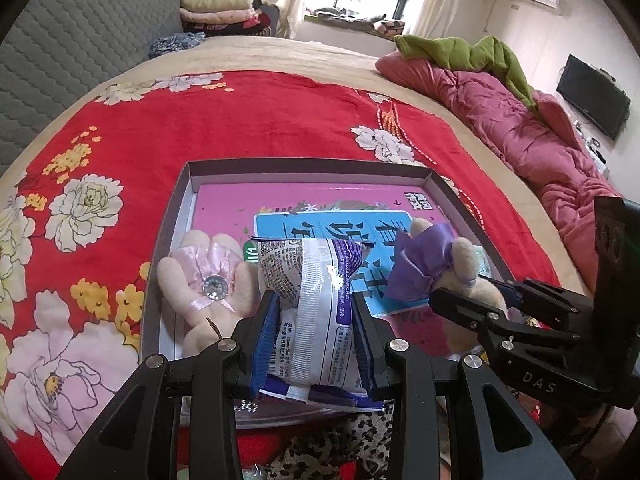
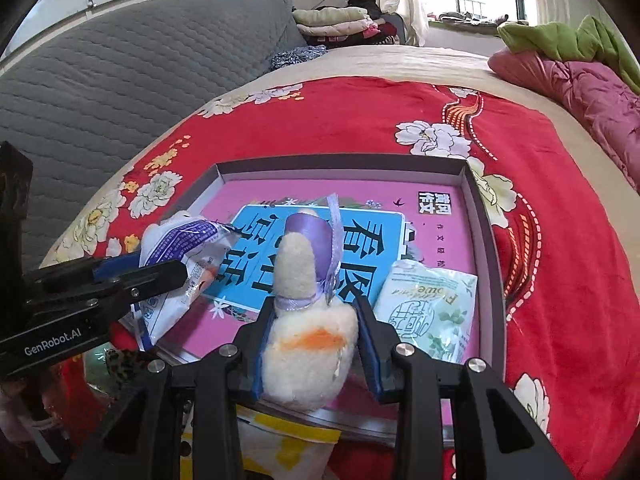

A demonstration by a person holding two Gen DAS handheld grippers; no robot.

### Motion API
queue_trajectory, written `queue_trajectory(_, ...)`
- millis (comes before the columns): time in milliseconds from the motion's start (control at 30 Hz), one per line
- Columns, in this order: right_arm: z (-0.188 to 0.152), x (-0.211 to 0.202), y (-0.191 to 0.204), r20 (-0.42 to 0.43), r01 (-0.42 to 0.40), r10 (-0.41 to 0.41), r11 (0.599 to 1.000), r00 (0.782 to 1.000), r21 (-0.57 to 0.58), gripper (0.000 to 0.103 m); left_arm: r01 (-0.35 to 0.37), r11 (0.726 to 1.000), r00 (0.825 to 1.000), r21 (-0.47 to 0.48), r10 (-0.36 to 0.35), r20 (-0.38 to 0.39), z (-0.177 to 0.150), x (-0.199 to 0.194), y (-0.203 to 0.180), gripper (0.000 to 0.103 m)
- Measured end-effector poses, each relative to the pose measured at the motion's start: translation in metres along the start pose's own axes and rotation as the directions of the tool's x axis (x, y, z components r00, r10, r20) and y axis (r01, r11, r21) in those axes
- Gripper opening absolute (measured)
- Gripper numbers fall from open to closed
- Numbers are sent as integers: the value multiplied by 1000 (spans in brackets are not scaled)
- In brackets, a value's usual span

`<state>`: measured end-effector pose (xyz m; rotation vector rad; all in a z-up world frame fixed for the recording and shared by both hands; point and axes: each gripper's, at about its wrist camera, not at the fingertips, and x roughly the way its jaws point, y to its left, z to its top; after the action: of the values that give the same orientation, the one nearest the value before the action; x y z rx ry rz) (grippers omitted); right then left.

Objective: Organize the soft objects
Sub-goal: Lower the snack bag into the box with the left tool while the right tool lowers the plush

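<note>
A shallow grey box (image 1: 304, 167) (image 2: 340, 159) lies on the red floral blanket, with a pink book (image 1: 320, 200) (image 2: 368, 196) in its bottom. My left gripper (image 1: 316, 300) (image 2: 182, 270) is shut on a white and purple tissue pack (image 1: 316, 300) (image 2: 180, 240), held over the box's near left part. My right gripper (image 2: 316, 308) (image 1: 486, 286) is shut on a cream plush bear with a purple ribbon (image 2: 308, 340) (image 1: 424, 264), over the box's near right part. A second cream plush in a pink dress (image 1: 208, 280) lies in the box at the left. A green and white tissue pack (image 2: 428, 312) lies at the right.
The red floral blanket (image 1: 240, 120) covers the bed. A pink quilt (image 1: 520, 132) with a green cloth (image 1: 472, 56) lies along the right side. A grey padded headboard (image 2: 120, 80) is at the left, folded clothes (image 1: 216, 8) behind. Leopard-print fabric (image 1: 340, 448) sits below the box's near edge.
</note>
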<state>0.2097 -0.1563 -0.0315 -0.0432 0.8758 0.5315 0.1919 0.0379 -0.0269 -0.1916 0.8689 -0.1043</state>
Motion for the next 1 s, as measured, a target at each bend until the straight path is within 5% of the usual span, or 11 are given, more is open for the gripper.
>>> queue_trajectory(1000, 7, -16, -9, 57, 27, -29, 999, 998, 32, 42, -15, 999, 1000, 41, 15, 11, 3, 17, -7, 36)
